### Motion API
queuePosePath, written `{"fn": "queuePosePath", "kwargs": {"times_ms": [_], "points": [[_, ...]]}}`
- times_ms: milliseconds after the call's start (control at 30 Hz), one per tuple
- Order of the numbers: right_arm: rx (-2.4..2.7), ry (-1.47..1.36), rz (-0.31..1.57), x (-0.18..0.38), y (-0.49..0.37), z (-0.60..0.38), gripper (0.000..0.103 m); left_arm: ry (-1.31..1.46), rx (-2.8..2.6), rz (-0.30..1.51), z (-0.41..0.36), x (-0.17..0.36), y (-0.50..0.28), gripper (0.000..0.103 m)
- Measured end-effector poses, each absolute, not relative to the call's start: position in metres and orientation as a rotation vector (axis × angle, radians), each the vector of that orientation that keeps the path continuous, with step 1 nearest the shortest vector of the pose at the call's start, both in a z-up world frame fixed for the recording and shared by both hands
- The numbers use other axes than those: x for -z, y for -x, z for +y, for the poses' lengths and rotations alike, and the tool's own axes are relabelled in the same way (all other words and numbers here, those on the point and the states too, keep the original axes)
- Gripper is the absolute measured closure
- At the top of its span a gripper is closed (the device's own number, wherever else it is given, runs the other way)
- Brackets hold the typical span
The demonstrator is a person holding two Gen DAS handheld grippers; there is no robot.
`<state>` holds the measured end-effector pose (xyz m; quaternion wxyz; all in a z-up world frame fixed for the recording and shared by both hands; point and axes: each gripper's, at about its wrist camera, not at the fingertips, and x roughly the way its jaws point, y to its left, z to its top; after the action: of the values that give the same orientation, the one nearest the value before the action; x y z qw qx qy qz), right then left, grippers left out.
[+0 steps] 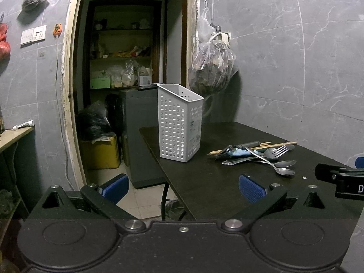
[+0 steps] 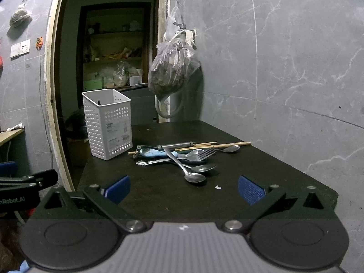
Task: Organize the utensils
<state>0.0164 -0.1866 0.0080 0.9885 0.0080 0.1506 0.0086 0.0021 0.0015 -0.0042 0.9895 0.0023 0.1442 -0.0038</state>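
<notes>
A white perforated utensil basket (image 1: 179, 122) (image 2: 108, 122) stands upright on the dark table (image 1: 216, 186) (image 2: 159, 188) near its left edge. To its right lies a pile of utensils (image 1: 257, 155) (image 2: 182, 157): spoons, a fork (image 2: 200, 154), wooden chopsticks (image 2: 216, 145) and a blue-handled tool (image 2: 154, 152). My left gripper (image 1: 183, 187) is open and empty, low at the table's near left corner. My right gripper (image 2: 184, 188) is open and empty, over the near table edge, short of the pile.
A plastic bag of dark stuff (image 1: 212, 68) (image 2: 173, 68) hangs on the grey wall behind the table. An open doorway with shelves (image 1: 122, 52) lies left of the table. A small white crumb (image 2: 218, 187) lies on the table.
</notes>
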Motion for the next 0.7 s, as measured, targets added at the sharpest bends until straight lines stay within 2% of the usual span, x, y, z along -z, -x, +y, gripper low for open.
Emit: {"fn": "queuePosePath", "kwargs": {"times_ms": [700], "points": [[-0.018,-0.015,0.305,-0.0073,-0.0165,-0.1869,0.000,-0.004,0.008,0.290,0.0014,0.0039,-0.0021,0.001]]}}
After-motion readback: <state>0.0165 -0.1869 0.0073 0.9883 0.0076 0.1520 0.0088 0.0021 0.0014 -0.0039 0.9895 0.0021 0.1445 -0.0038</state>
